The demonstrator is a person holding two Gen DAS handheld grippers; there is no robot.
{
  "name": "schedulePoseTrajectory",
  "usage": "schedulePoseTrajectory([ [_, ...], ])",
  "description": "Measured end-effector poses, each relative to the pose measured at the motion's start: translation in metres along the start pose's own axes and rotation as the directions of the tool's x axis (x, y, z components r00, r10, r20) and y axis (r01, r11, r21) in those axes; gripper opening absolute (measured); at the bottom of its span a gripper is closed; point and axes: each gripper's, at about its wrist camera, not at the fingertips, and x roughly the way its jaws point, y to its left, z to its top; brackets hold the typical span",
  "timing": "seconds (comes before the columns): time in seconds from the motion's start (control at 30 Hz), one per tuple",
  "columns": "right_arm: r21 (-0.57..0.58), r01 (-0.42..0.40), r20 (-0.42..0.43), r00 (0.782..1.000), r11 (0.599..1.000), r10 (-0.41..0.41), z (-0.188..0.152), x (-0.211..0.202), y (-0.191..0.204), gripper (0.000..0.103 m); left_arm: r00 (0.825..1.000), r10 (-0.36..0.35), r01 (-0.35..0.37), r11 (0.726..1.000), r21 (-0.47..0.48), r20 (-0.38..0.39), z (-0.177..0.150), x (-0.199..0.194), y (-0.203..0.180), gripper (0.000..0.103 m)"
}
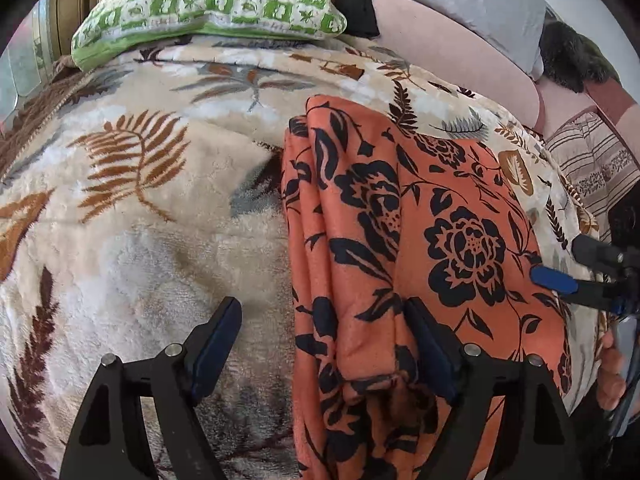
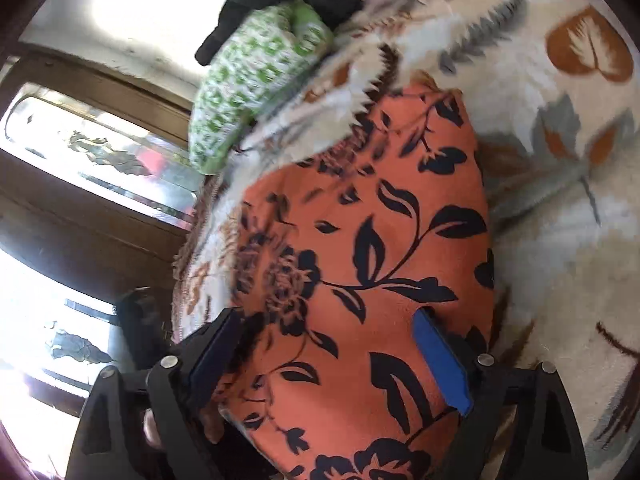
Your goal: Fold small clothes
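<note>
Writing: none you can read | count: one orange floral garment (image 1: 420, 216) folded on leaf-print blanket (image 1: 140, 208), one green pillow (image 1: 216, 4) | your left gripper (image 1: 324, 344) and right gripper (image 2: 336, 356): jaws spread, nothing pinched

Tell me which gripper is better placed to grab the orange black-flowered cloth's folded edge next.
Left gripper, likely: its open jaws straddle the orange black-flowered cloth's bunched folded edge on the leaf-print blanket. The right gripper is over flat cloth.
</note>
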Motion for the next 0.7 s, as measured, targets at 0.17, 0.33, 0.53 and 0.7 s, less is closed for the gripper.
schedulePoseTrajectory([
  [0.17,-0.023,-0.088,0.068,0.994,0.996,0.089,0.033,-0.021,0.014,0.090,1.000,0.017,-0.017,1.000,-0.019,-0.009,-0.007,-0.002,-0.002,0.084],
  [0.33,0.198,-0.123,-0.007,0.992,0.972,0.126,0.069,0.033,-0.040,0.089,1.000,0.021,-0.021,1.000,-0.010,-0.006,-0.011,0.001,0.004,0.086],
  [0.53,0.103,-0.132,0.073,0.990,0.986,0.124,0.094,0.012,-0.006,0.089,1.000,0.018,-0.018,1.000,-0.010,0.001,-0.012,0.000,0.005,0.087],
  [0.7,0.221,-0.031,0.054,0.998,0.975,0.019,0.099,0.034,-0.048,0.089,1.000,0.020,-0.020,0.999,-0.040,0.002,-0.013,-0.013,0.007,0.086],
])
